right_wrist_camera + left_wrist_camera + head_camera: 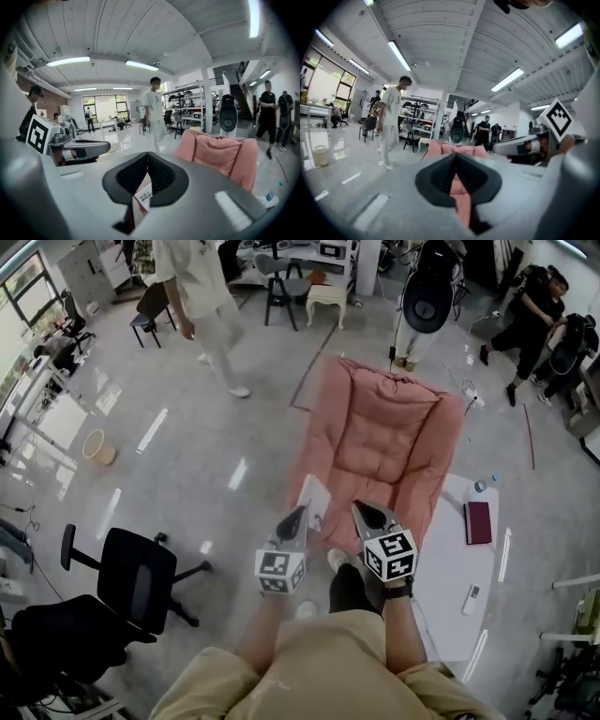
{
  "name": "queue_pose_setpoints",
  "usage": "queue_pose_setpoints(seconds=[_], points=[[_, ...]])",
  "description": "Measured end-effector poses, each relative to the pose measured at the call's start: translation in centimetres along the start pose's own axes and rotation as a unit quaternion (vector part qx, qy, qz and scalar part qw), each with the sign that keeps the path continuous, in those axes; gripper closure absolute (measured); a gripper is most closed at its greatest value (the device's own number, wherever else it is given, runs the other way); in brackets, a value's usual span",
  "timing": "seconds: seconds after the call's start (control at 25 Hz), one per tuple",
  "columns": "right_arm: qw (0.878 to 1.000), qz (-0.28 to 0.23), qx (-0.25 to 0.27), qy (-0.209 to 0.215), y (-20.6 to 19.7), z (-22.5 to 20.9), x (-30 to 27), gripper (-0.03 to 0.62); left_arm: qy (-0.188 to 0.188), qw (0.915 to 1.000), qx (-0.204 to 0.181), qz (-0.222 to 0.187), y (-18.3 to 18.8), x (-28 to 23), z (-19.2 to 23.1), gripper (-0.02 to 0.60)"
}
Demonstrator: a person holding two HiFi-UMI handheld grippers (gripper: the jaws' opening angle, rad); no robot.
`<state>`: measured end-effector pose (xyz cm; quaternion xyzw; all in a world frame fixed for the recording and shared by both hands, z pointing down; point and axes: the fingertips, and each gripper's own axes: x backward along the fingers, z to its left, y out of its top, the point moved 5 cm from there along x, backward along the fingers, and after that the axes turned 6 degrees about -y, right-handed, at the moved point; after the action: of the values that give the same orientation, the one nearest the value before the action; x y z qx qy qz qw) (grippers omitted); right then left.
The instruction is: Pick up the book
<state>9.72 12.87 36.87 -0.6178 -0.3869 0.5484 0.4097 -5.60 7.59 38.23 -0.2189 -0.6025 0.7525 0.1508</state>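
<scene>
Now the approach seems in hand: the left tongs [300, 512] and right tongs [361, 509] are closed tight, holding nothing. The white book [315, 501] lies at the pink floor chair's [394, 427] near edge, just beyond their tips, with its long side pointing away from the person. Next, the tongs must open around it.

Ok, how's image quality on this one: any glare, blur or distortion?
Head view: fisheye bending, ceiling-light streaks glare on the glossy floor. Left gripper view: softest, slightly blurred, windows blown out. Right gripper view: sharper, strong barrel curve, near fingers soft.
</scene>
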Motion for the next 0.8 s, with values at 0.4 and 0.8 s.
queue_pose_setpoints(seconds=[0.4,0.8], points=[[0.975,0.154,0.081,0.137,-8.5,-5.2,-13.0,0.523,0.086,0.9871,0.090,0.101,-10.7,-3.9,4.7,0.580],[0.927,0.249,0.117,0.253,-15.4,-5.2,-22.5,0.382,0.128,0.9653,0.178,0.142,-18.1,-6.2,8.2,0.459]])
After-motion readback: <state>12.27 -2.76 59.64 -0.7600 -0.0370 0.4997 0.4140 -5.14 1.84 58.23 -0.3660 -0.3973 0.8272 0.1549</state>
